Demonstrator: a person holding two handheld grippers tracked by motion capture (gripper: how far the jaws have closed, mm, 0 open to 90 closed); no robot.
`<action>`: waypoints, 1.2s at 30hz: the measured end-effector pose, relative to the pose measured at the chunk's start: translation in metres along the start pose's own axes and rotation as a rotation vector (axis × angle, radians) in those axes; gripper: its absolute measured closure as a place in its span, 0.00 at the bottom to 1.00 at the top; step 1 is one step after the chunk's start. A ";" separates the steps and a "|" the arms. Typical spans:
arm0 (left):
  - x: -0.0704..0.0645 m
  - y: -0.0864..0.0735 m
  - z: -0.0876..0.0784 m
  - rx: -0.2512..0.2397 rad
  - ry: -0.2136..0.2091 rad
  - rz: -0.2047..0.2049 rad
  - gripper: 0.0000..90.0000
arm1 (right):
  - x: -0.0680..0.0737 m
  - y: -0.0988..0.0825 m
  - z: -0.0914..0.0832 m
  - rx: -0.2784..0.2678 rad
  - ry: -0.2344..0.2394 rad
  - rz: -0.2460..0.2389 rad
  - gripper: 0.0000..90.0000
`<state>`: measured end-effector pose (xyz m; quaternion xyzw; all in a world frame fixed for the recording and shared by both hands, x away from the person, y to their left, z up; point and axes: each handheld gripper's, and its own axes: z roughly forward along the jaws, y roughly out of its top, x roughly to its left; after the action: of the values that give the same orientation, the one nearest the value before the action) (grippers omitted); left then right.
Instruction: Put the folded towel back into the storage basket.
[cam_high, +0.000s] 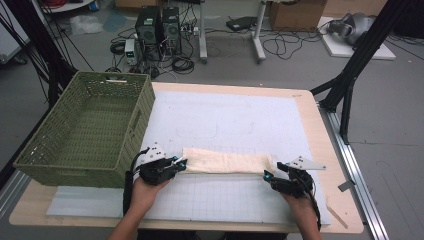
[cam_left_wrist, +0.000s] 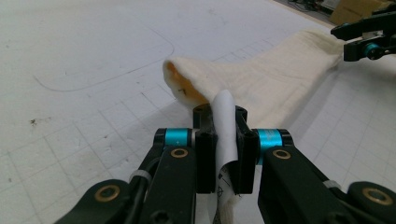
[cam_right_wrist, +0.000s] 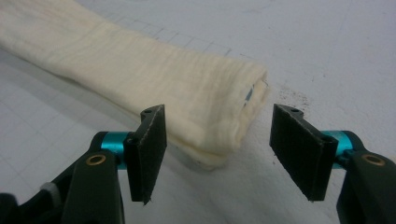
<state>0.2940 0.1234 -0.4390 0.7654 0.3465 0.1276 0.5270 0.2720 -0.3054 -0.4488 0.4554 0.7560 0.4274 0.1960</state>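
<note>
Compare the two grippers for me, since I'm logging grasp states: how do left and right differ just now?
The left gripper is shut on the cloth, pinching a white tag or edge at its left end; the right gripper is open, its jaws standing either side of the cloth's folded right end without pressing it. The left lifts its end slightly; the right end lies flat on the mat. Both are hand-held, at opposite ends of the cloth.

Black fingers (cam_right_wrist: 149, 149), cyan collars, brass screws, trailing black cables.
</note>
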 end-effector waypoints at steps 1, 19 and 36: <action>0.000 0.000 0.000 0.000 0.001 0.000 0.91 | 0.001 0.001 0.002 0.008 -0.005 0.000 0.39; -0.002 0.000 0.002 0.029 -0.003 0.010 0.91 | 0.005 0.005 0.014 0.108 -0.052 -0.044 0.76; -0.002 0.006 -0.005 -0.013 -0.011 0.029 0.91 | 0.004 0.006 0.008 0.057 -0.006 -0.092 0.91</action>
<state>0.2921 0.1246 -0.4313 0.7675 0.3317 0.1331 0.5321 0.2787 -0.2968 -0.4478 0.4266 0.7875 0.3949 0.2046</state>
